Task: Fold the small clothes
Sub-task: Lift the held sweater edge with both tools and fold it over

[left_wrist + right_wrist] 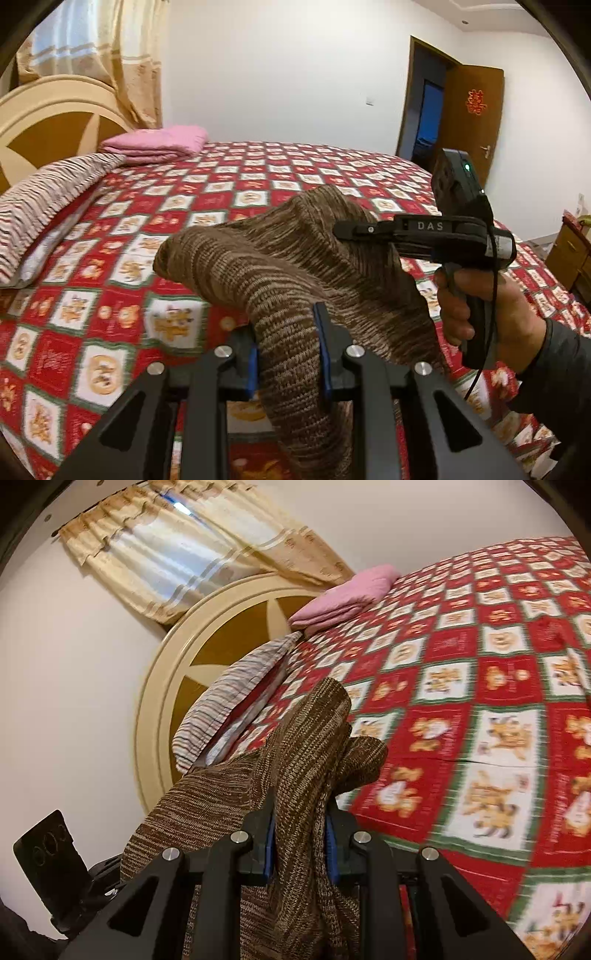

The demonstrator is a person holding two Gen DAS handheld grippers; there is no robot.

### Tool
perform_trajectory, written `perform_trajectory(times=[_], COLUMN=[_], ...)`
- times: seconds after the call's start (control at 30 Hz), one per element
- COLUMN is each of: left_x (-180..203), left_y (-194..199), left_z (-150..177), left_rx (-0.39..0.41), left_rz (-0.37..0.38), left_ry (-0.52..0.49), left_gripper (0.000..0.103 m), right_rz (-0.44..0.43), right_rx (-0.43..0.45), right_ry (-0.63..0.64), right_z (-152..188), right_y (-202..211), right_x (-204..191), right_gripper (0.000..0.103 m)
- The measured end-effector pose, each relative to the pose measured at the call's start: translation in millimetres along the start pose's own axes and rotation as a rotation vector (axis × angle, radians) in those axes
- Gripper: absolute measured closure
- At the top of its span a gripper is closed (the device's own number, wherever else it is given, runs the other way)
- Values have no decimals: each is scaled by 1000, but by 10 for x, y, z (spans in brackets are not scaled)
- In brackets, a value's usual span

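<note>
A brown striped knit garment hangs in the air above the red patterned bedspread, held by both grippers. My left gripper is shut on a rolled edge of the knit, which fills the space between its blue pads. In the left wrist view the right gripper, held in a hand, pinches the cloth's upper fold. In the right wrist view the right gripper is shut on a bunched part of the garment, which drapes down over its frame.
A folded pink blanket and a striped pillow lie at the head of the bed by the cream headboard. A brown door stands open at the far right. A wooden cabinet sits beside the bed.
</note>
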State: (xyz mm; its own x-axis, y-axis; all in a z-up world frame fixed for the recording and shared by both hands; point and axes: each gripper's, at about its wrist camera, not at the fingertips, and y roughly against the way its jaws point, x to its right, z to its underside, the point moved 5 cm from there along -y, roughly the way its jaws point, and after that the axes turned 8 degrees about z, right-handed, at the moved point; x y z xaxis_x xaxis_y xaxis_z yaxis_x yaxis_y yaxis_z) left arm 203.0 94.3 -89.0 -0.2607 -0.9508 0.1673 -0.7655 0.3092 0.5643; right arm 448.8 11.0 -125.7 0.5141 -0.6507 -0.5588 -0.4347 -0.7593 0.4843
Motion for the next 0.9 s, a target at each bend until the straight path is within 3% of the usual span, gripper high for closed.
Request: perform_trajectory(times=[0.37, 0.9], left_x=[-418, -694], left_y=[17, -131], left_z=[252, 716], left_rx=[-23, -102], left_rz=[-88, -107], left_ry=[73, 156], left_gripper=[77, 77], right_rz=[-15, 29], right_rx=[-92, -192], right_ry=[55, 30], right_z=[-3, 171], right_y=[-608, -1167], right_x=[-349, -225], right_gripper=[81, 81])
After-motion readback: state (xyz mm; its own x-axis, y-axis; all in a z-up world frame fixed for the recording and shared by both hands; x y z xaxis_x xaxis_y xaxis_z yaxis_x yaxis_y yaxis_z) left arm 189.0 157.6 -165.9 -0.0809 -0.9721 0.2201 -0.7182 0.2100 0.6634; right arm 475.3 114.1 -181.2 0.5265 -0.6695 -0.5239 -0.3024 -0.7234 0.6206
